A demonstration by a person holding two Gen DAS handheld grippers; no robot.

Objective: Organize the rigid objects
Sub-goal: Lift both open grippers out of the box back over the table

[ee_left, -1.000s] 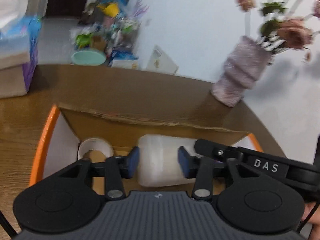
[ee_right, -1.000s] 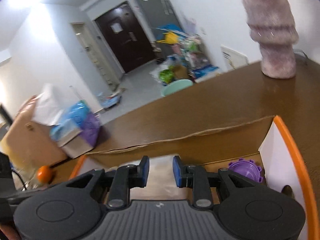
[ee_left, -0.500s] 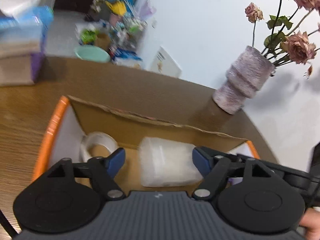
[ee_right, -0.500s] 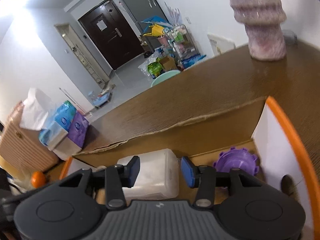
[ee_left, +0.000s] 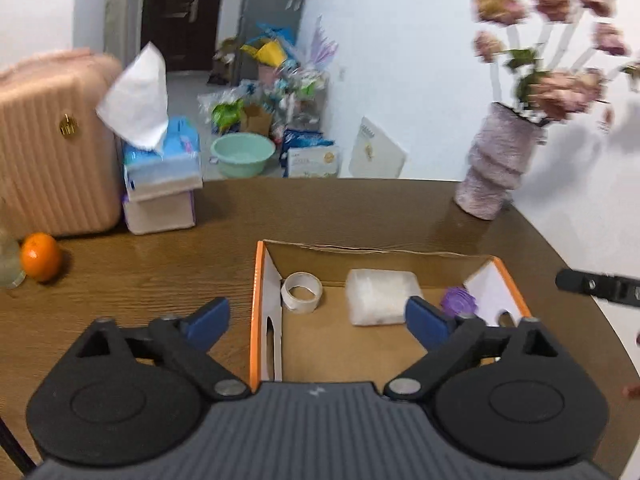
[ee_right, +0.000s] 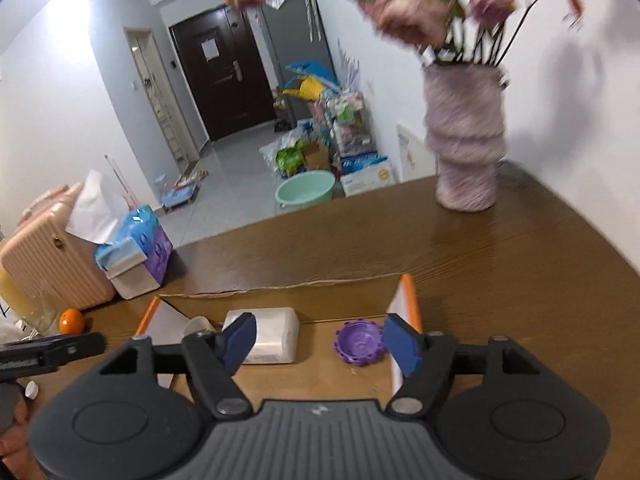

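An open cardboard box (ee_left: 262, 280) (ee_right: 408, 292) with orange edges sits on the brown table. On its floor lie a white plastic container (ee_left: 380, 296) (ee_right: 274, 340), a roll of white tape (ee_left: 302, 292) (ee_right: 198, 326) at the left end and a purple ridged lid (ee_left: 458, 300) (ee_right: 360, 342) at the right end. My left gripper (ee_left: 316, 322) hovers above the box's near side, jaws still opening and nothing between them. My right gripper (ee_right: 320, 340) hangs above the box too, jaws opening and empty. Neither touches the container.
A pinkish vase with dried flowers (ee_left: 494, 168) (ee_right: 466, 144) stands at the table's far right. A tissue box (ee_left: 160, 176) (ee_right: 132, 252), a pink suitcase (ee_left: 52, 148) and an orange (ee_left: 40, 256) (ee_right: 72, 320) are at the left. The other gripper's black tip (ee_left: 596, 284) (ee_right: 52, 348) shows at each frame's edge.
Both grippers let go of the white container, which now lies in the box. Both have opened wide and pulled up and back, so the whole box shows.
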